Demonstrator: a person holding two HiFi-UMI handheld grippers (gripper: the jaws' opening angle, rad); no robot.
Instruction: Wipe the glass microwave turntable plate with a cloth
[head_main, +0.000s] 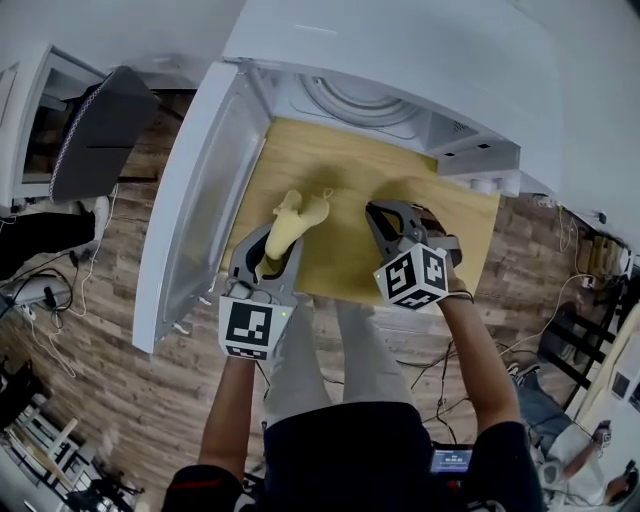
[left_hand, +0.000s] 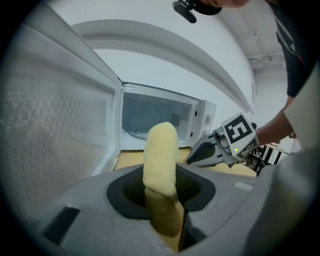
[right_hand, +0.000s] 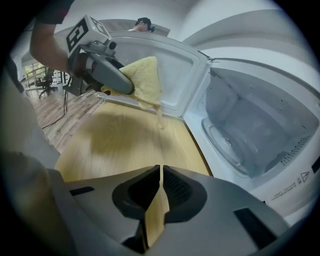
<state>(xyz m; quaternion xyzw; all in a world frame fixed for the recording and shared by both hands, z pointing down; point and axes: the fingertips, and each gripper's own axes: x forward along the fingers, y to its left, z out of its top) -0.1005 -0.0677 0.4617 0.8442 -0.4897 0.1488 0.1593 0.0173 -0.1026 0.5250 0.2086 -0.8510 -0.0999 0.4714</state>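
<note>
Microwave door (head_main: 190, 230) open — wooden table (head_main: 340, 160) fronts turntable plate (right_hand: 235, 142).

Plate (head_main: 360, 98) in microwave (head_main: 400, 40), behind table (head_main: 330, 165); door (head_main: 190, 210) open left; cloth (head_main: 290, 225) in L gripper (head_main: 272, 250), R gripper (head_main: 385, 215) beside.

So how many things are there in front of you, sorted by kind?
microwave: 1
glass turntable plate: 1
yellow cloth: 1
wooden table: 1
grippers: 2 (left gripper, right gripper)
Total: 6
</note>
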